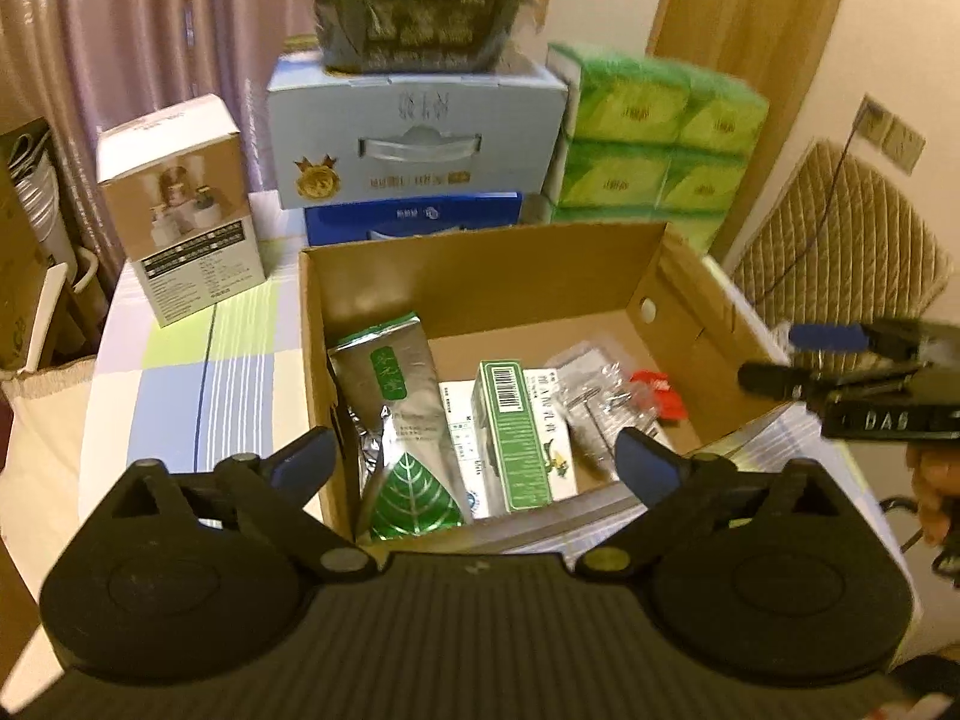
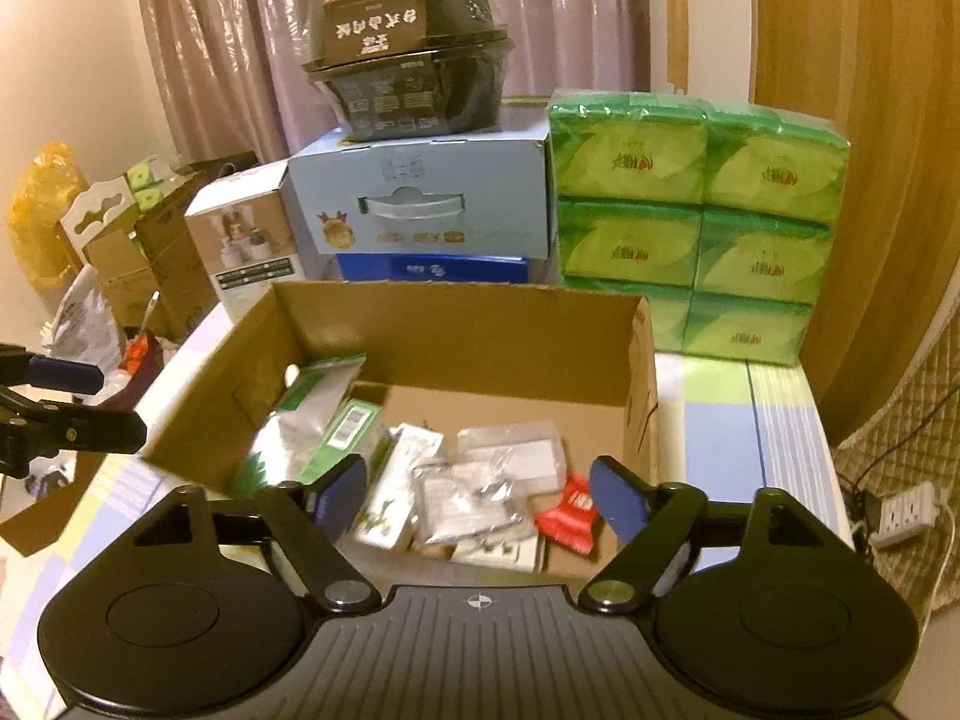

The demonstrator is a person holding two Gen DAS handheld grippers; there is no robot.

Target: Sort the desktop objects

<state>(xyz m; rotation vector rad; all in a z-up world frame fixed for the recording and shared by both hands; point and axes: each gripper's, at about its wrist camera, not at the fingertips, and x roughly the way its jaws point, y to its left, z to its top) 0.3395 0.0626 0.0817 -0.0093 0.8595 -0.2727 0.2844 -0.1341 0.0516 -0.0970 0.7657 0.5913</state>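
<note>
An open cardboard box (image 1: 480, 276) (image 2: 456, 330) stands on the table. Inside lie a silver-green foil pouch (image 1: 396, 414) (image 2: 300, 420), a green carton (image 1: 516, 438) (image 2: 351, 429), a white and green medicine box (image 1: 555, 414) (image 2: 390, 504), clear plastic bags (image 1: 594, 396) (image 2: 480, 492) and a red sachet (image 1: 657, 396) (image 2: 570, 516). My left gripper (image 1: 477, 459) is open and empty, above the box's near edge. My right gripper (image 2: 480, 495) is open and empty over the box's near side. It also shows at the right of the left wrist view (image 1: 774, 354).
Behind the box are a white product box (image 1: 180, 210) (image 2: 246, 240), a light blue carton (image 1: 420, 132) (image 2: 420, 198) bearing a black noodle bowl (image 1: 414, 6) (image 2: 408, 54), and green tissue packs (image 1: 654, 138) (image 2: 696, 222). A power strip (image 2: 906, 513) lies off the table at right.
</note>
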